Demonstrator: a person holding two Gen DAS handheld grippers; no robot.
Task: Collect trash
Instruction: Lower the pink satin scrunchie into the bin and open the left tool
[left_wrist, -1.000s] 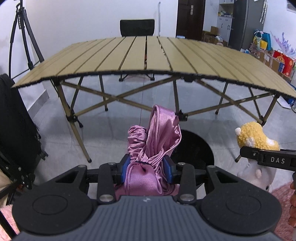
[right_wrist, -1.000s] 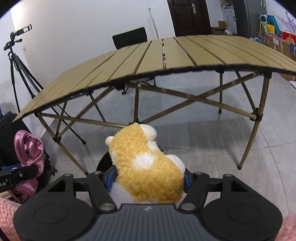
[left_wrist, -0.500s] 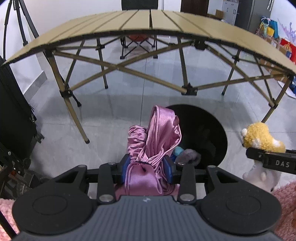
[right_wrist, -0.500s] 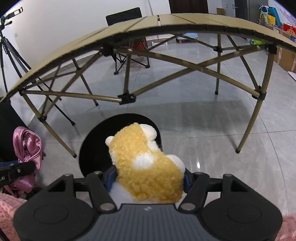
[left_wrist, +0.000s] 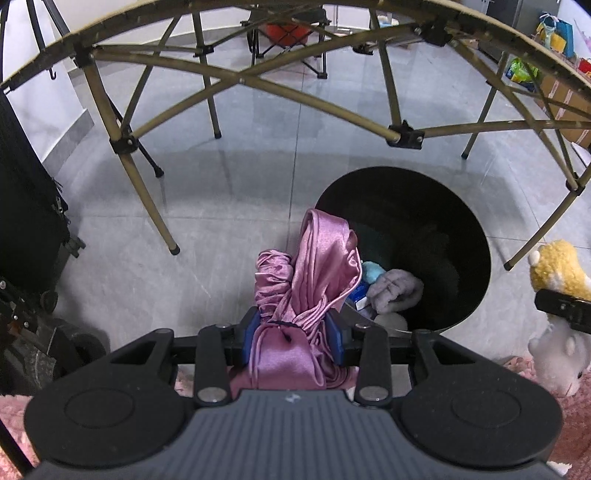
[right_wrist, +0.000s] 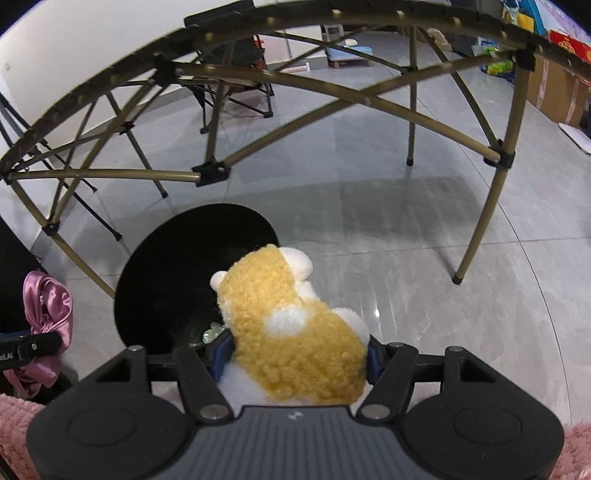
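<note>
A: What does the left wrist camera show?

B: The left gripper (left_wrist: 292, 341) pinches a bundle of pink satin cloth (left_wrist: 308, 280) between its blue pads (left_wrist: 250, 338); the cloth rises above the jaws. Just ahead and to the right of it the black bin (left_wrist: 458, 236) stands open on the grey tiled floor (left_wrist: 229, 206). Inside, near the cloth, lie a grey fabric piece (left_wrist: 395, 291) and something light blue (left_wrist: 371, 271). A folding table (left_wrist: 258, 79) spans overhead. At the far right edge, the plush toy (left_wrist: 557, 267) sits in the other gripper.

A: And the right wrist camera?

B: The right gripper (right_wrist: 295, 354) is clamped on the yellow-and-white plush toy (right_wrist: 291, 332), jaws partly spread around its body. The bin (right_wrist: 177, 273) lies ahead and left, the toy's head over its rim. Far left, the pink cloth (right_wrist: 46, 306) hangs in the left gripper.
</note>
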